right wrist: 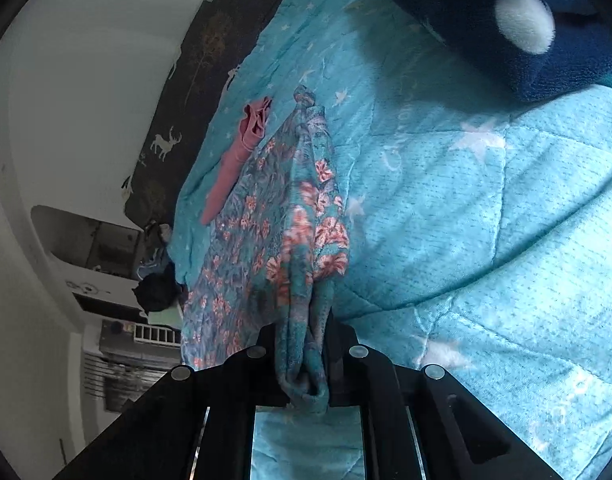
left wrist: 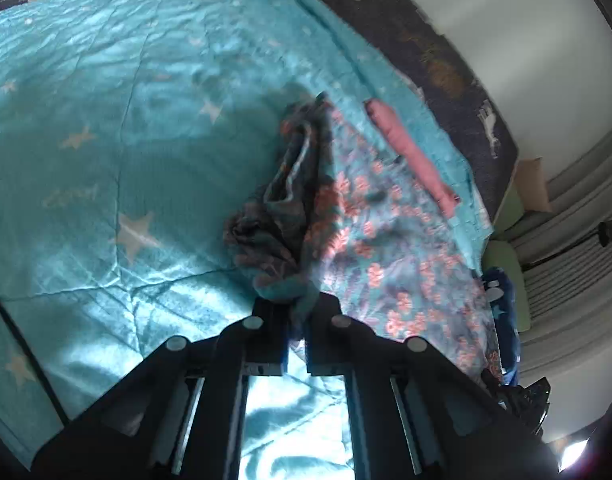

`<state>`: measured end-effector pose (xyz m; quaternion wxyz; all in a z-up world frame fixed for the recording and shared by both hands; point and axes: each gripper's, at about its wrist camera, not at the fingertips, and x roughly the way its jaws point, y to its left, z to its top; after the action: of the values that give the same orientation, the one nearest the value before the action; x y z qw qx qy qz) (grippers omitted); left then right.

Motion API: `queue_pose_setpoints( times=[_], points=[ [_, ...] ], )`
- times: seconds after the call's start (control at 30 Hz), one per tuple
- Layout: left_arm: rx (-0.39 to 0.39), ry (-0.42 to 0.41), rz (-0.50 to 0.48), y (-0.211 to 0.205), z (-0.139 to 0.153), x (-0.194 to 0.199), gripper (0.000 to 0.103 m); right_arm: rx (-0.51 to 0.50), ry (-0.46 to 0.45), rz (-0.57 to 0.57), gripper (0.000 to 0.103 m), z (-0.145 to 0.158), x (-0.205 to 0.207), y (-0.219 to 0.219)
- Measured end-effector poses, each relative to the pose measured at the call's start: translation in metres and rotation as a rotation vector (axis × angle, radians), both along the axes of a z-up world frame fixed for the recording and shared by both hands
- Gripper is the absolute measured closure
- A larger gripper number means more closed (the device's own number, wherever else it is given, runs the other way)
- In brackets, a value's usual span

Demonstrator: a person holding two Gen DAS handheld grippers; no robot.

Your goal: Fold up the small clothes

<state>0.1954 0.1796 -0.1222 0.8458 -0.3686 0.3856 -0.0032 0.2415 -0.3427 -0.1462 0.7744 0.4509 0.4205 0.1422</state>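
A floral garment (left wrist: pixel 378 232) is held by both grippers over a turquoise star-printed quilt (left wrist: pixel 106 140) spread on a bed. The left gripper (left wrist: pixel 300 312) is closed down to a narrow gap, with a bunched edge of the fabric pinched between its jaws; the right gripper (right wrist: pixel 306 344) is likewise nearly closed, a thick gathered fold of the same cloth being clamped between its jaws. From each pinch the garment runs away towards the quilt's far edge, where it is drawn into a twisted point, so it is judged to be stretched and partly lifted rather than laid flat; how much of it rests on the quilt cannot be told. Just beside it, near the quilt's edge that borders a dark deer-patterned sheet (right wrist: pixel 166 136), a pink garment (right wrist: pixel 234 168) is seen lying in a narrow folded strip, which is taken as one piece already finished. A dark blue fleece sleeve (right wrist: pixel 486 20) with white spots is seen close to the right wrist camera. The floral piece is judged to be early in its fold: it is gathered and creased, no neat crease is visible, and it is yet to be spread, folded over and set down.
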Motion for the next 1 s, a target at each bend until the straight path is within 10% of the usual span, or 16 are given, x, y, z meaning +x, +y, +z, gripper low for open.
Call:
queue_pose_setpoints(
  times=[0.4, 1.0],
  points=[
    [0.057, -0.068, -0.065, 0.002, 0.043, -0.045, 0.098, -0.033, -0.09, 0.074, 0.095, 0.057, -0.044, 0.005],
    [0.191, 0.022, -0.121, -0.018, 0.03, -0.113, 0.098, -0.268, 0.18, 0.074, 0.078, 0.019, -0.123, -0.023]
  ],
)
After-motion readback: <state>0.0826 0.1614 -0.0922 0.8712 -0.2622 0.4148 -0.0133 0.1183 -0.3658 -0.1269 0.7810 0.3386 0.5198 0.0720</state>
